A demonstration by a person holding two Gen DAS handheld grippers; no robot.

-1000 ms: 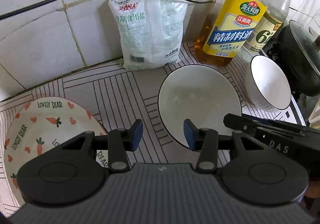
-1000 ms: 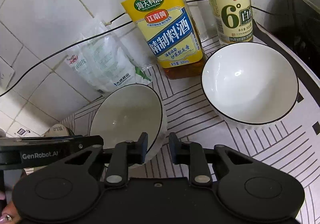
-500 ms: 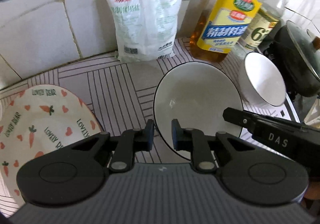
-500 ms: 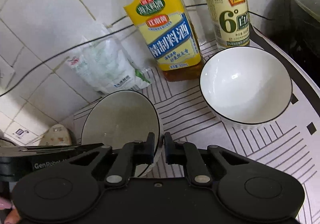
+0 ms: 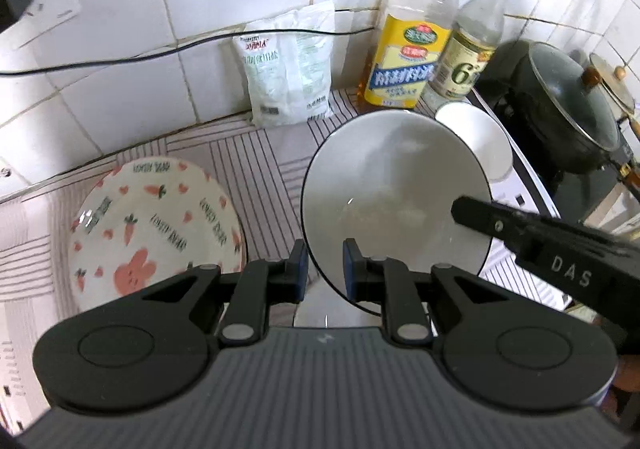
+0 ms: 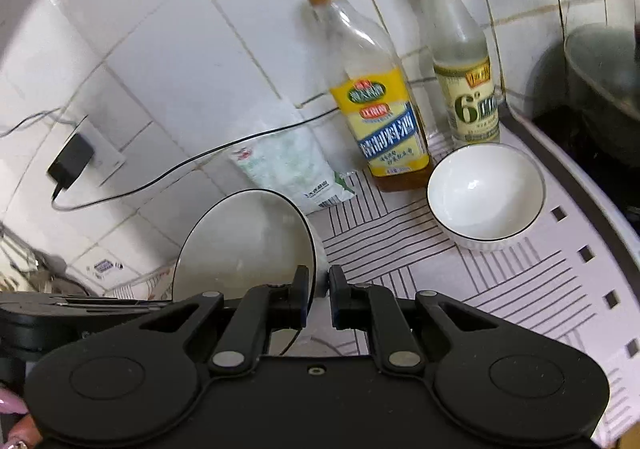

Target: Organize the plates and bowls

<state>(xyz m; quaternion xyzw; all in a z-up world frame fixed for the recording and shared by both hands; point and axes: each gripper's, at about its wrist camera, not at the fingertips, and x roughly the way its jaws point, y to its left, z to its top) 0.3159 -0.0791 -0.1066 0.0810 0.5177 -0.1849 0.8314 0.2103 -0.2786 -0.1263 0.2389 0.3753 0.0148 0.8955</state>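
Both grippers hold one black-rimmed white plate [image 5: 394, 205] by opposite parts of its rim, tilted up on edge above the striped mat [image 6: 532, 281]. The left gripper [image 5: 325, 269] has its blue-padded fingers [image 5: 299, 269] drawn in on the plate's near lower edge, the rim passing between them. The right gripper [image 6: 319, 299] likewise has its fingers [image 6: 301, 295] pinched on the rim, which runs down through the narrow gap; from the left wrist view its black body enters from the right and overlaps the plate's face. Left of the held plate, a patterned plate [image 5: 154, 229] with carrots, hearts and a pink bear rests on the mat, leaning slightly, well apart from the grippers. Behind the held plate, a white bowl [image 6: 486, 195] with a thin dark rim sits upright on the mat, just in front of two bottles. The yellow-labelled bottle [image 6: 374, 117] holds amber liquid; the clear bottle [image 6: 464, 77] beside it has a yellow cap. A white packet [image 5: 290, 65] leans against the tiled wall [image 6: 180, 61], with a black cable [image 6: 192, 165] running across the tiles to a plug. At far right, a dark lidded pot [image 5: 568, 109] stands on the stove.
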